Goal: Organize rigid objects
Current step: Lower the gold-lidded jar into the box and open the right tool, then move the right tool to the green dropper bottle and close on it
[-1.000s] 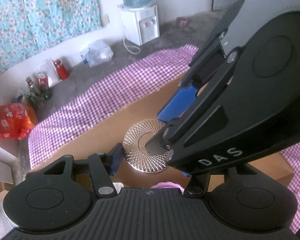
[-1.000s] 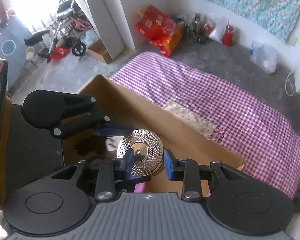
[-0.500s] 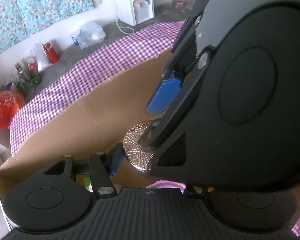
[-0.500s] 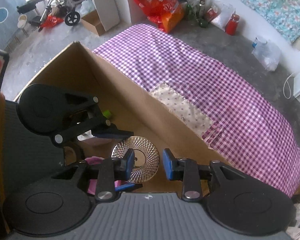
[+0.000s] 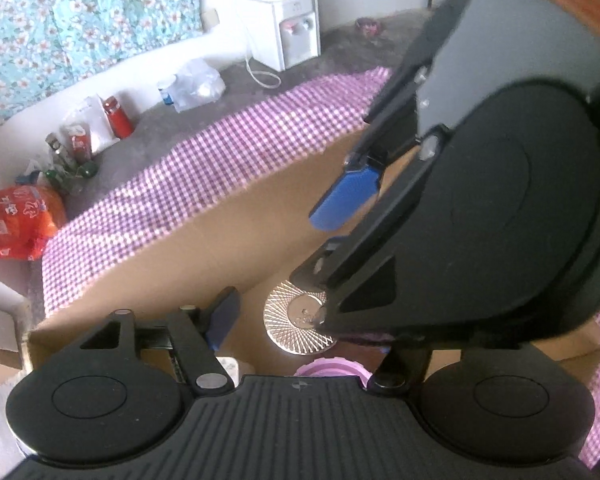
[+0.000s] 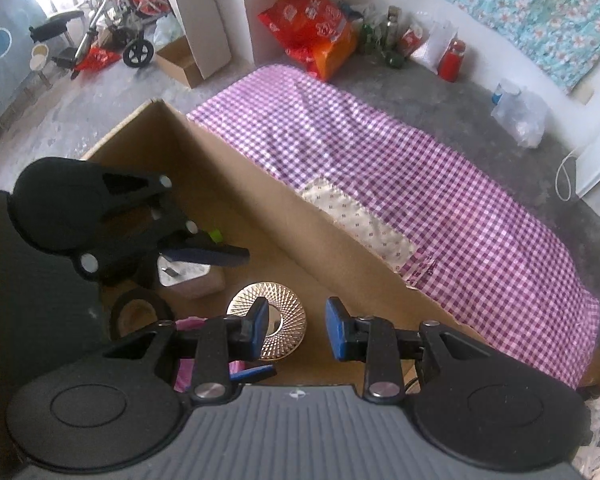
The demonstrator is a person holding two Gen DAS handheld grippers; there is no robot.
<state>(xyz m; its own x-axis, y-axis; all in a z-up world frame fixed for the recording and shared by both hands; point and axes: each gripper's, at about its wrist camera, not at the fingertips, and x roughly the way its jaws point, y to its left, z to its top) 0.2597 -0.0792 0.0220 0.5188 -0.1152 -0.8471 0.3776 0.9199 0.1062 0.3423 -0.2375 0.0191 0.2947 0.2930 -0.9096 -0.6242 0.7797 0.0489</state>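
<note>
**Inspector:** Change since the earlier frames: a second ago the silver disc [image 6: 266, 327] stood between the blue pads of the right gripper [image 6: 296, 330]. It now lies flat on the floor of the cardboard box [image 6: 260, 200], free of both tools. The left gripper [image 6: 236, 256] has widened.

**Clerk:** Condition of the disc?

**Inspector:** Round, flat, shiny metal, with fine lines radiating from a plain smooth centre. No damage visible.

**Clerk:** Position against the right gripper?

**Inspector:** Below and just beyond its tips. The left-hand pad overlaps the disc's middle in the right wrist view; the other pad stands over bare cardboard. The pads are apart with nothing between them.

**Clerk:** And the left gripper?

**Inspector:** Its jaws are opening, nothing between them. From its own camera the disc [image 5: 300, 322] lies ahead, to the right of the one pad in view; the second pad is hidden behind the right tool, which fills that side of the frame.

**Clerk:** Other contents, working outward?

**Inspector:** Nearest, a pink lidded item [image 5: 330, 368] at the frame edge. Beside the disc, a roll of black tape [image 6: 138, 312] and a pale rectangular tin [image 6: 188, 276]. Beyond the box wall, a purple checked cloth [image 6: 400, 152] covers the floor; a red bag [image 6: 312, 26] stands at the far wall.
</note>
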